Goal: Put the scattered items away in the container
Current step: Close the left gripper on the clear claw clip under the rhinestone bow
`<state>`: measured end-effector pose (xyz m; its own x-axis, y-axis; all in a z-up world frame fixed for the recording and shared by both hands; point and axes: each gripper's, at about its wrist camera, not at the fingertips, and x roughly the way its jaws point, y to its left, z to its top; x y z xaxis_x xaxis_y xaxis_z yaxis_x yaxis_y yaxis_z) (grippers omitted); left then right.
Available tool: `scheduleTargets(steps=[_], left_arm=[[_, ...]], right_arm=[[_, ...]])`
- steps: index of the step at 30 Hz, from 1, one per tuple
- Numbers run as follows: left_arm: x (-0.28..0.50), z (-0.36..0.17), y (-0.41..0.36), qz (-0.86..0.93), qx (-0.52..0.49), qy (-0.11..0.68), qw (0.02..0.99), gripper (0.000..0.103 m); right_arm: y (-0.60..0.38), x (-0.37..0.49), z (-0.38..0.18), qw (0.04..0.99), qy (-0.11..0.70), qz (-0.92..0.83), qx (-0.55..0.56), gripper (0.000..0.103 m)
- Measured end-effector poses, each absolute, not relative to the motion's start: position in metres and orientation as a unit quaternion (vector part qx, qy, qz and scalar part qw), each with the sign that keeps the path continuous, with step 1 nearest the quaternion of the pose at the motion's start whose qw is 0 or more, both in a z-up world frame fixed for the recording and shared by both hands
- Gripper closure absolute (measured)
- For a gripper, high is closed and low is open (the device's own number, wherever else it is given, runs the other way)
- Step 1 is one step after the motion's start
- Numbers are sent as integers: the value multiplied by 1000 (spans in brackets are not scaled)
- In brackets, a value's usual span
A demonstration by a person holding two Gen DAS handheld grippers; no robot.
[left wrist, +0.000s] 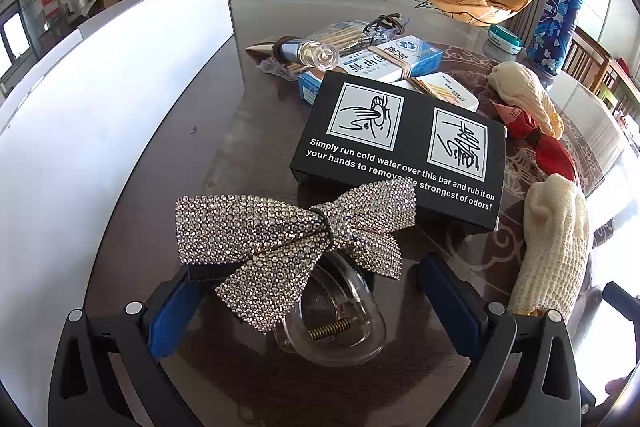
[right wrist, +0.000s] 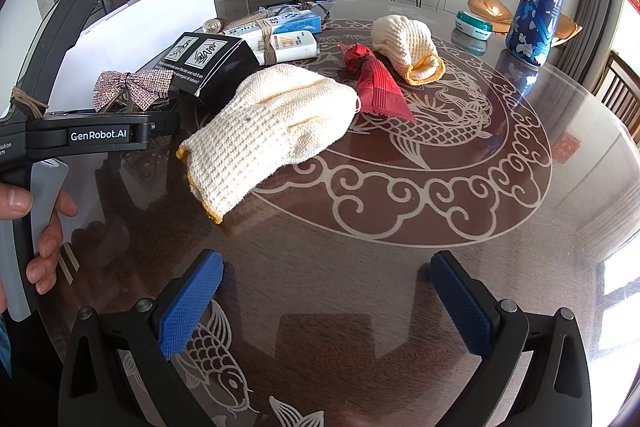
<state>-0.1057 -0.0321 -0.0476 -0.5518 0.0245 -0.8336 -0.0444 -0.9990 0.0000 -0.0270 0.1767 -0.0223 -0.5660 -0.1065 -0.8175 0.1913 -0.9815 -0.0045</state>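
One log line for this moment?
left gripper: open, straddling rhinestone bow hair clip | right gripper: open, empty | white container: left of clip

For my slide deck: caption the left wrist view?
Open left tongs straddle a rhinestone bow hair clip beside the black box.

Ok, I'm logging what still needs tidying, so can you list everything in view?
Rhinestone bow hair clip: one, silver, nearest, between the left claw's fingers.
Black box: one, white printing, behind the clip.
Banded box bundle: one, blue and white, behind the black box.
Knit gloves: two, cream, near and far.
Red packet: one, between the gloves.
Can: one, blue, far right.
Round tin: one, teal, beside the can.
White container: one, left.
Table: dark, carp pattern.
Left claw: open.
Right claw: open, over bare table.
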Motion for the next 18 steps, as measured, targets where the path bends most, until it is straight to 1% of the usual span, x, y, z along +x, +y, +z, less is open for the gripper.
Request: scheduleTargets(steps=[18], left_arm=[[-106,-47,-32,880,-473,15,29,0]], right_arm=[[177,-27,-22,84,46,-884,458,0]])
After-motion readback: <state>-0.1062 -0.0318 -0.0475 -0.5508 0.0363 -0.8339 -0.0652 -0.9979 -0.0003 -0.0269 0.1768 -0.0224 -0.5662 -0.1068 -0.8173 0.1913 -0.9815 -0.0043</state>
